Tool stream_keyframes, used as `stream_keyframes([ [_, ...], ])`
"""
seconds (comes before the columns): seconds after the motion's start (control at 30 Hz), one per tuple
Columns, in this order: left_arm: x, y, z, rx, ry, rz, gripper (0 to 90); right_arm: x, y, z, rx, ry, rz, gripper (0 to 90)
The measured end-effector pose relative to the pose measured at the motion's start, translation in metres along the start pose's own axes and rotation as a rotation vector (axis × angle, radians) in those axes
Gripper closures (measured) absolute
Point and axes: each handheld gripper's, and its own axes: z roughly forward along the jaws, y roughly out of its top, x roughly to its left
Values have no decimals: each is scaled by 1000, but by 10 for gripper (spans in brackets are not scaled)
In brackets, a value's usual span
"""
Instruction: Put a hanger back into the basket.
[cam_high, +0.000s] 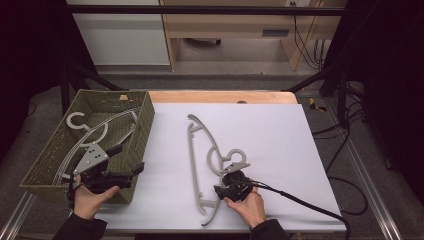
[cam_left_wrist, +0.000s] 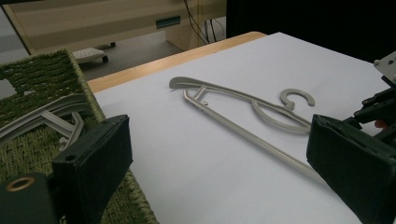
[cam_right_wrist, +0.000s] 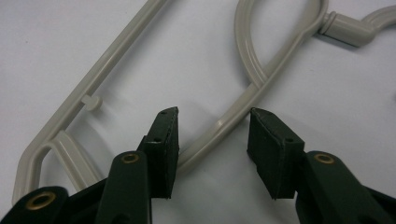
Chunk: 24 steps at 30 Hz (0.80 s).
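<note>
A grey plastic hanger (cam_high: 192, 160) lies flat on the white sheet (cam_high: 265, 130), its hook to the right. My right gripper (cam_high: 219, 191) is down at its lower end. In the right gripper view one curved arm of that hanger (cam_right_wrist: 233, 114) runs between the black jaws of the right gripper (cam_right_wrist: 212, 116), which stand apart with gaps beside it. My left gripper (cam_high: 131, 159) hovers open and empty over the right rim of the green woven basket (cam_high: 146, 117). A second grey hanger (cam_high: 95, 135) lies inside the basket. The left gripper view looks between its wide jaws at the hanger (cam_left_wrist: 243, 126) on the sheet.
The basket (cam_left_wrist: 28, 70) stands at the table's left side. A bare wooden strip (cam_high: 220, 96) runs along the table's far edge. The right gripper's black cable (cam_high: 300, 200) trails to the right across the sheet. Dark frame bars stand at both back corners.
</note>
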Motion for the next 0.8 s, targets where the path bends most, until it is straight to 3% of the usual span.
stream_keyframes([
  [0.1, 0, 0, 0, 0, 1, 3, 65, -2, 0, -3, 15, 0, 54, 574],
  [0.2, 0, 0, -1, 0, 1, 3, 65, -7, -1, -6, 34, 1, 53, 607],
  [0.47, 0, 0, 0, 2, 0, 3, 65, -28, -7, -18, 67, 2, 110, 704],
  [0.5, 0, 0, -1, 3, 1, 4, 65, -32, -8, -19, 74, -15, 99, 716],
  [0.57, 0, 0, -1, 2, 0, 4, 65, -34, -8, -22, 79, -37, 135, 743],
  [0.6, 0, 0, -1, 2, 1, 4, 65, -38, -10, -23, 83, -62, 106, 756],
  [0.63, 0, 0, -1, 3, 0, 3, 65, -40, -10, -25, 90, -75, 123, 766],
  [0.73, 0, 0, 0, 5, -3, 1, 66, -48, -12, -27, 86, -91, 122, 787],
  [0.77, -1, 0, 0, 6, -3, 1, 66, -47, -11, -27, 81, -88, 168, 787],
  [0.8, -1, 0, 0, 7, -4, 1, 66, -49, -12, -28, 82, -99, 147, 783],
])
